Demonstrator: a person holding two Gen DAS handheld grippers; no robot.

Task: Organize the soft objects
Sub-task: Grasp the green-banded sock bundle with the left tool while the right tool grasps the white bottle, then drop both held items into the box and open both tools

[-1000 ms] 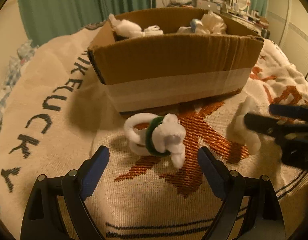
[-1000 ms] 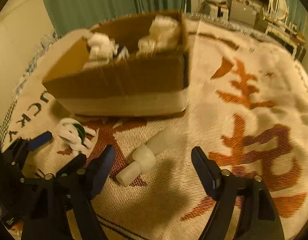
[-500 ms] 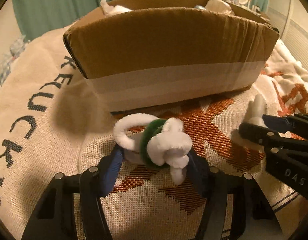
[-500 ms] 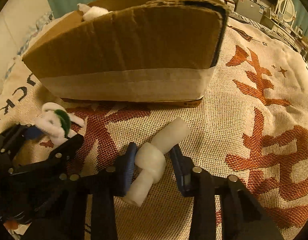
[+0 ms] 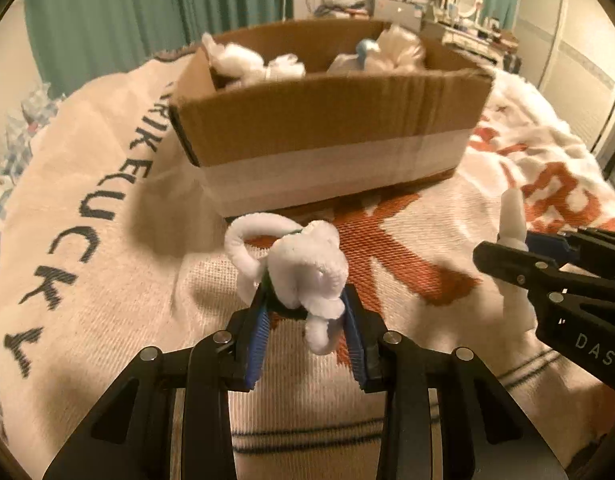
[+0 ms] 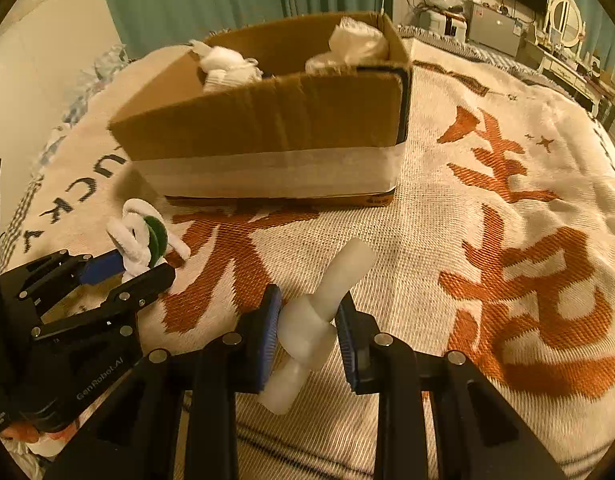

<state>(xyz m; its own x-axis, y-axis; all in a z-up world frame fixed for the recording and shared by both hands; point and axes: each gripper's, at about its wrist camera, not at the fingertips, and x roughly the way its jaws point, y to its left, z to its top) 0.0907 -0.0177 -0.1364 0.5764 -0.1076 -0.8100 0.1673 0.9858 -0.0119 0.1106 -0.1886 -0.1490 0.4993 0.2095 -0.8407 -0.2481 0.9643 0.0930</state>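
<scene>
Left wrist view: left gripper (image 5: 305, 316) pinches a white plush toy (image 5: 307, 268). Right gripper (image 6: 307, 332) clamps a knotted white roll (image 6: 319, 320); the cardboard box (image 6: 267, 128) lies straight ahead of both.

Both wrist views look steeply down, close, sharing the cardboard box (image 5: 331, 128).

A knotted white plush toy (image 5: 307, 268) with a green ring, gripped at six o'clock; a knotted white tube (image 6: 311, 328) likewise, pointing toward one o'clock.
</scene>
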